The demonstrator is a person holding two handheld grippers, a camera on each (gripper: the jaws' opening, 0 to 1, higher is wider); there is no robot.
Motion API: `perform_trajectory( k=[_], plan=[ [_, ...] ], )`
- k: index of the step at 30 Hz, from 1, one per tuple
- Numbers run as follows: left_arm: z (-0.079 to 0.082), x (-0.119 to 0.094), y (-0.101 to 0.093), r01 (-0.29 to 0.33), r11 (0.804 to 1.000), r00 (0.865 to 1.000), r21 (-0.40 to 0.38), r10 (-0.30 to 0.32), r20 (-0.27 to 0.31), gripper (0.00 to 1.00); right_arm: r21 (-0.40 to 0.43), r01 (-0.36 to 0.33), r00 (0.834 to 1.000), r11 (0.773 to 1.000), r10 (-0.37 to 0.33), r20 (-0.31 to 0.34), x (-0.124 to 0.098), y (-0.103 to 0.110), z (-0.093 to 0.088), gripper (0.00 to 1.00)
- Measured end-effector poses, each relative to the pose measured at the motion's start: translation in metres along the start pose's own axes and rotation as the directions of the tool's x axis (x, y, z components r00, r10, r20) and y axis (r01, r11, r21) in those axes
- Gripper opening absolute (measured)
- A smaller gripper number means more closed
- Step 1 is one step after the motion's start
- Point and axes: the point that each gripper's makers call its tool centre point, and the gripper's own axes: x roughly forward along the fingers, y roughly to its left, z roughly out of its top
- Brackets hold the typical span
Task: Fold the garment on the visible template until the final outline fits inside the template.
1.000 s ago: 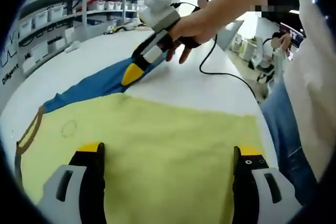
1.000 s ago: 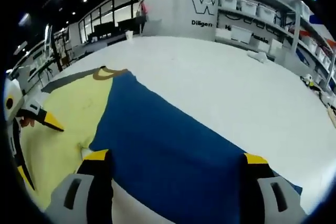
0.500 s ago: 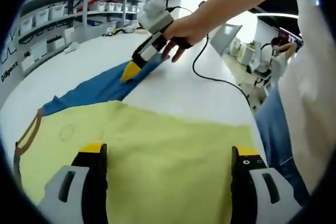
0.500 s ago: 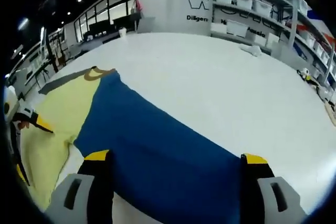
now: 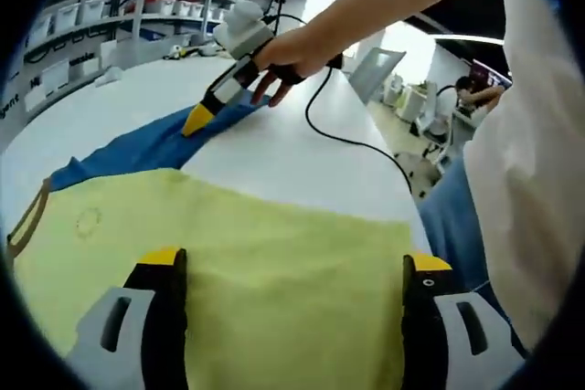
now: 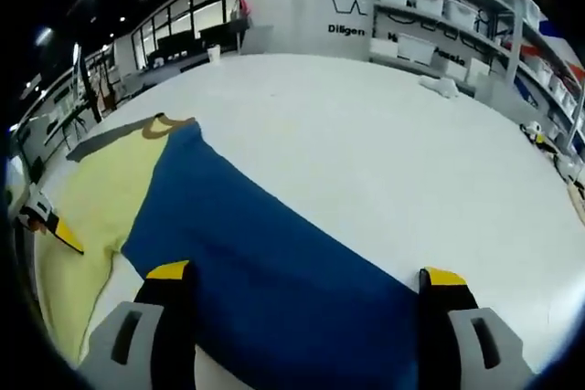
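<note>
- The garment (image 5: 274,262) lies flat on the white surface (image 6: 384,162); its yellow body sits under the left hand-held gripper (image 5: 288,271), whose jaws stand apart.
- Its blue sleeve (image 6: 274,253) stretches lengthwise away toward the right hand-held gripper (image 6: 306,276), the nearer one, jaws apart over it.
- The right gripper view shows the sleeve's full width and the brown collar (image 6: 164,125); the left gripper view shows the person's hand (image 5: 292,47).

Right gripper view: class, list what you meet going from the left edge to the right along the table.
Other hand-held gripper's yellow tip → yellow part of the garment → blue part of the garment → bare white table → shelves with bins.
</note>
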Motion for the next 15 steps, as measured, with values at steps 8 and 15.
perform_trajectory(
  k=[8, 15],
  plan=[
    [0.02, -0.097, 0.088, -0.301, 0.939, 0.938, -0.167, 0.323, 0.125, 0.97, -0.066, -0.034, 0.998, 0.997, 0.037, 0.057, -0.008, 0.017, 0.026, 0.99],
    [-0.079, -0.227, 0.178, -0.584, 0.743, 0.794, -0.328, 0.607, -0.039, 0.97, -0.16, -0.17, 0.974, 0.972, 0.191, 0.12, -0.004, 0.099, 0.057, 0.99]
  ],
)
